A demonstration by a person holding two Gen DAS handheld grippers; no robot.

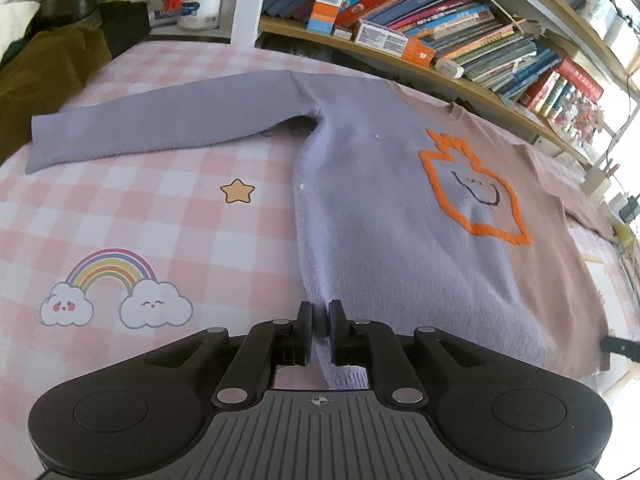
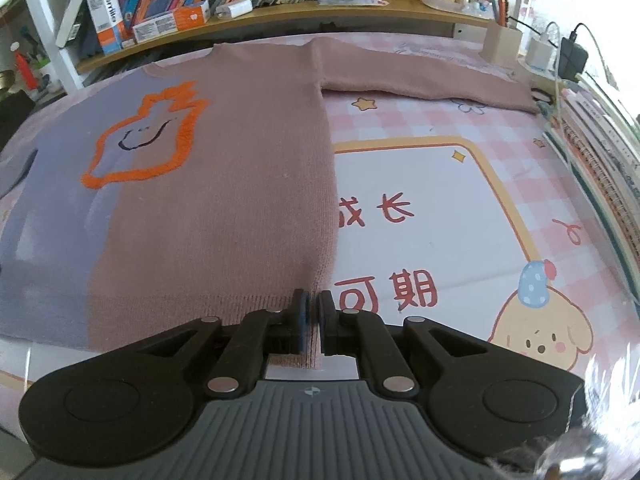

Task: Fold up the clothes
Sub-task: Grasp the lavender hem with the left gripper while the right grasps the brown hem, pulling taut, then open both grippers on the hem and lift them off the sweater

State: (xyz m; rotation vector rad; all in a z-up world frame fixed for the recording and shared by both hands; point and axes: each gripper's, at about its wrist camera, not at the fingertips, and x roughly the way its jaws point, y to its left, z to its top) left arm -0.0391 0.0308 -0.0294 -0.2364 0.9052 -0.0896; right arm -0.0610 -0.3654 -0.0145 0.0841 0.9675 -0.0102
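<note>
Sweater (image 1: 380, 208) spread flat on the bed (image 1: 140, 216), hem nearest, neck far, sleeves out sideways. Left gripper (image 1: 320, 320) pinching the lilac hem corner, right gripper (image 2: 311, 312) pinching the pink one.

Right gripper (image 2: 312, 312) fingers pinch sweater (image 2: 224, 184) hem corner; sweater flat on checked tablecloth (image 2: 500, 128).

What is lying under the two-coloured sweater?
The sweater lies flat on a pink checked sheet with cartoon prints. The sheet shows around it; whatever is printed beneath the body is covered.
</note>
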